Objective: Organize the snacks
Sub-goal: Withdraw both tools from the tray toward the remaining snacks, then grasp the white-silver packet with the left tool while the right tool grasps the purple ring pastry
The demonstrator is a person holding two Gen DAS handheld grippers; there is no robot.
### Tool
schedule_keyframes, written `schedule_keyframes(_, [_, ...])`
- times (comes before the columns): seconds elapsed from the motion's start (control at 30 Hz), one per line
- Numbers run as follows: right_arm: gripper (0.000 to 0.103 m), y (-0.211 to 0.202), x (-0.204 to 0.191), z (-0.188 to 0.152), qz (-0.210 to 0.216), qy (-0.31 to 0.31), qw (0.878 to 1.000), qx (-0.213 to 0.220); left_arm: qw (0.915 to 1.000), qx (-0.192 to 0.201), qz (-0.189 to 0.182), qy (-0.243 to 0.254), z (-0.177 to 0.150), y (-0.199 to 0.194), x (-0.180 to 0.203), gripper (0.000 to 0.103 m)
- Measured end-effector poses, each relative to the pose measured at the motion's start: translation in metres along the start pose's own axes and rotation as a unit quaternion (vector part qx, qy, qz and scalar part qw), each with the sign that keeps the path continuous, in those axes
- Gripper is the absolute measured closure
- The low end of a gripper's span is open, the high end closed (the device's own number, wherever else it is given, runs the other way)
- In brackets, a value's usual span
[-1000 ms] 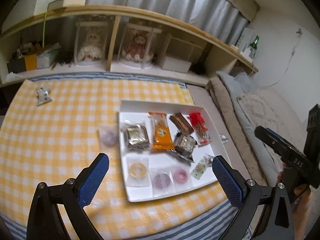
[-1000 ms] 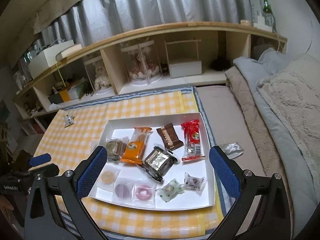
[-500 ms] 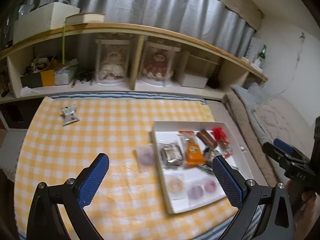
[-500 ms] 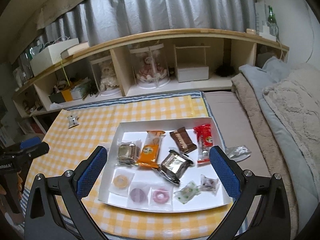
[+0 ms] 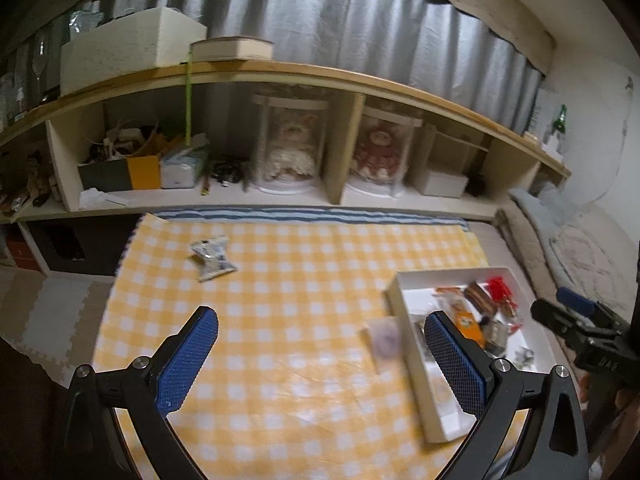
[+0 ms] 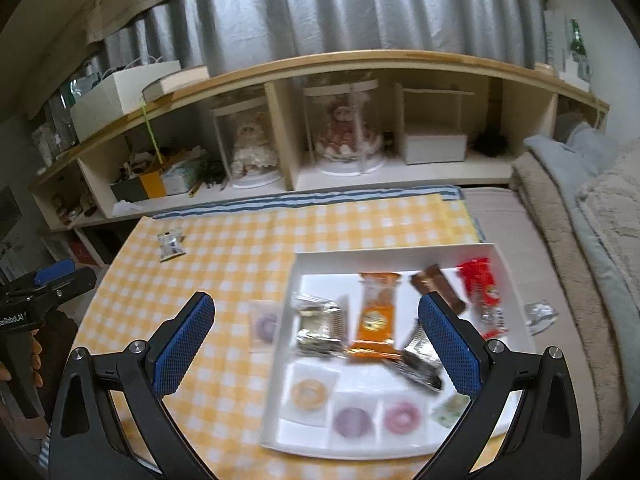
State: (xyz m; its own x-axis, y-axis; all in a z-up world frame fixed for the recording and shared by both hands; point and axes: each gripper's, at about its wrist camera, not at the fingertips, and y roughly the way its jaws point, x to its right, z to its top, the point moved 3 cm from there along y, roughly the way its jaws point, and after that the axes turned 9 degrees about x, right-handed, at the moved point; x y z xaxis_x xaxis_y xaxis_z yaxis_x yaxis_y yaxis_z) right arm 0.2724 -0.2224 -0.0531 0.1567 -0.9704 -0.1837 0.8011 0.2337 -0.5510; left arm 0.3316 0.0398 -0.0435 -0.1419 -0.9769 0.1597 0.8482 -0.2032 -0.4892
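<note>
On the far left of the yellow checked cloth (image 6: 224, 264) a silver packet (image 6: 170, 243) lies alone. The left gripper (image 5: 320, 344) hangs over bare cloth, jaws wide apart and holding nothing. A purple ring sweet (image 6: 265, 326) sits just outside the white tray (image 6: 400, 254), which holds the other snacks. The right gripper (image 6: 316, 338) hovers above the tray, spread wide and empty too.

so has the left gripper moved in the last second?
Yes. The left gripper swung left: the white tray, once centred between its jaws, now sits at the right.
</note>
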Motion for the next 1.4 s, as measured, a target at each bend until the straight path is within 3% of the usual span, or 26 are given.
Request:
schedule_keyframes(0.37, [0.001, 0.072, -0.061, -0.024, 0.042, -0.028, 0.998, -0.044, 0.9983, 0.004, 0.047, -0.035, 0.006, 0.034, -0.065, 0.000])
schedule_keyframes(0.4, [0.008, 0.079, -0.066, -0.029, 0.043, -0.034, 0.997, -0.050, 0.9980, 0.004, 0.053, -0.036, 0.007, 0.040, -0.069, 0.000])
schedule_keyframes(0.43, [0.021, 0.088, -0.070, -0.035, 0.042, -0.044, 0.996, -0.059, 0.9977, 0.005, 0.057, -0.037, 0.008, 0.047, -0.072, 0.000])
schedule_keyframes(0.5, [0.036, 0.103, -0.076, -0.047, 0.037, -0.057, 0.995, -0.079, 0.9973, 0.003, 0.062, -0.039, 0.010, 0.062, -0.075, 0.000])
schedule_keyframes(0.67, [0.037, 0.136, -0.088, -0.074, 0.016, -0.088, 0.990, -0.109, 0.9963, -0.013, 0.064, -0.055, 0.015, 0.106, -0.086, 0.000])
schedule_keyframes(0.83, [0.037, 0.159, -0.109, -0.089, -0.030, -0.179, 0.978, -0.099, 0.9939, -0.020, 0.065, -0.087, 0.006, 0.160, -0.104, 0.000])
schedule_keyframes(0.97, [0.040, 0.176, -0.112, -0.101, -0.049, -0.199, 0.972, -0.113, 0.9935, -0.039, 0.076, -0.075, -0.009, 0.208, -0.113, 0.000])
schedule_keyframes(1.17, [0.047, 0.189, -0.109, -0.118, -0.079, -0.214, 0.965, -0.126, 0.9940, -0.029, 0.076, -0.074, -0.017, 0.267, -0.119, 0.000])
schedule_keyframes(1.27, [0.063, 0.191, -0.106, -0.116, -0.084, -0.210, 0.966, -0.123, 0.9941, -0.016, 0.077, -0.074, -0.020, 0.293, -0.122, 0.000])
schedule_keyframes(1.33, [0.080, 0.193, -0.102, -0.116, -0.090, -0.206, 0.966, -0.127, 0.9940, -0.009, 0.080, -0.074, -0.022, 0.304, -0.124, 0.000])
schedule_keyframes(1.4, [0.082, 0.189, -0.100, -0.114, -0.081, -0.199, 0.969, -0.124, 0.9926, -0.004, 0.094, -0.077, -0.027, 0.316, -0.128, 0.000])
